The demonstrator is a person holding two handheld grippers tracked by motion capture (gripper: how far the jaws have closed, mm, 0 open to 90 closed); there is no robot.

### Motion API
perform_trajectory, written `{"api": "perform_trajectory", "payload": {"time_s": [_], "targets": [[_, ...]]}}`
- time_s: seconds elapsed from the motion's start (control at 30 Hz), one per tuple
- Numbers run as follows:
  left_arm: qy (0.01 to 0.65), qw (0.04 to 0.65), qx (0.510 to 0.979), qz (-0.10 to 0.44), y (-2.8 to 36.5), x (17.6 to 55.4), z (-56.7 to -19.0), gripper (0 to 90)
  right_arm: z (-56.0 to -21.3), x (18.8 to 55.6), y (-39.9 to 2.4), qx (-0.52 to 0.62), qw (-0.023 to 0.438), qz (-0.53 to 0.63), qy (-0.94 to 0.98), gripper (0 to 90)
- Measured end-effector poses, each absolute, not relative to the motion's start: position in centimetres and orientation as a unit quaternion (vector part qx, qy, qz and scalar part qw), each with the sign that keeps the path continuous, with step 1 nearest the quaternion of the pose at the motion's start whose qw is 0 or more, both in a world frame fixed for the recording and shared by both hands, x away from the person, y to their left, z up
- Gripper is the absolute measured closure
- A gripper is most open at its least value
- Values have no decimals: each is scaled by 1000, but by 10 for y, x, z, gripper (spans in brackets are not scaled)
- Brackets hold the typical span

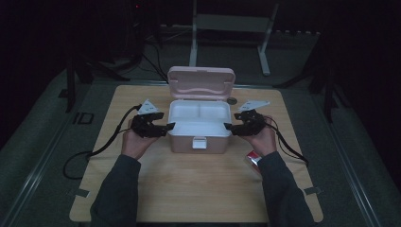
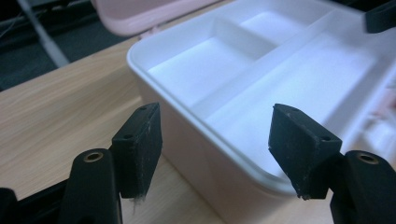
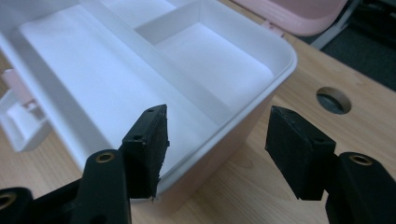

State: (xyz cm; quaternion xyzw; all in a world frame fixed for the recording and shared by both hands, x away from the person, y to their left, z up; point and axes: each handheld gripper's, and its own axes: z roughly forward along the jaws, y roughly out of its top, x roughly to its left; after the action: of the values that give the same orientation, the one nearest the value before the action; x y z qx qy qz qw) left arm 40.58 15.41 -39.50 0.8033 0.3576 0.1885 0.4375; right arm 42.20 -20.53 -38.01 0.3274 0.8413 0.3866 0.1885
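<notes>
The pink lunch box (image 1: 200,127) stands with lid (image 1: 201,82) up, its white tray (image 2: 261,70) (3 compartments) seated, and left gripper (image 1: 163,128) and right gripper (image 1: 233,126) flank it, jaws apart and empty

Black tongs (image 1: 169,127) with grey three-cornered plates, trailing black cables; dark grey sleeves (image 1: 116,189).

Both hands level, left gripper (image 1: 166,126) and right gripper (image 1: 228,126) fingers spread wide.
</notes>
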Motion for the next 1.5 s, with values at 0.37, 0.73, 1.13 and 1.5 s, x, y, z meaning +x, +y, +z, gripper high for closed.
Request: {"api": "perform_trajectory", "payload": {"time_s": [0.37, 0.73, 1.13, 1.5], "targets": [[371, 427, 809, 161, 146, 416, -405, 442, -392, 429, -201, 337, 161, 382, 846, 417], [374, 429, 807, 154, 140, 400, -405, 445, -391, 418, -203, 329, 166, 367, 854, 416], [375, 437, 805, 144, 132, 375, -405, 444, -394, 393, -213, 327, 167, 361, 857, 404], [370, 436, 806, 155, 130, 370, -403, 441, -389, 386, -218, 325, 180, 367, 853, 421]]}}
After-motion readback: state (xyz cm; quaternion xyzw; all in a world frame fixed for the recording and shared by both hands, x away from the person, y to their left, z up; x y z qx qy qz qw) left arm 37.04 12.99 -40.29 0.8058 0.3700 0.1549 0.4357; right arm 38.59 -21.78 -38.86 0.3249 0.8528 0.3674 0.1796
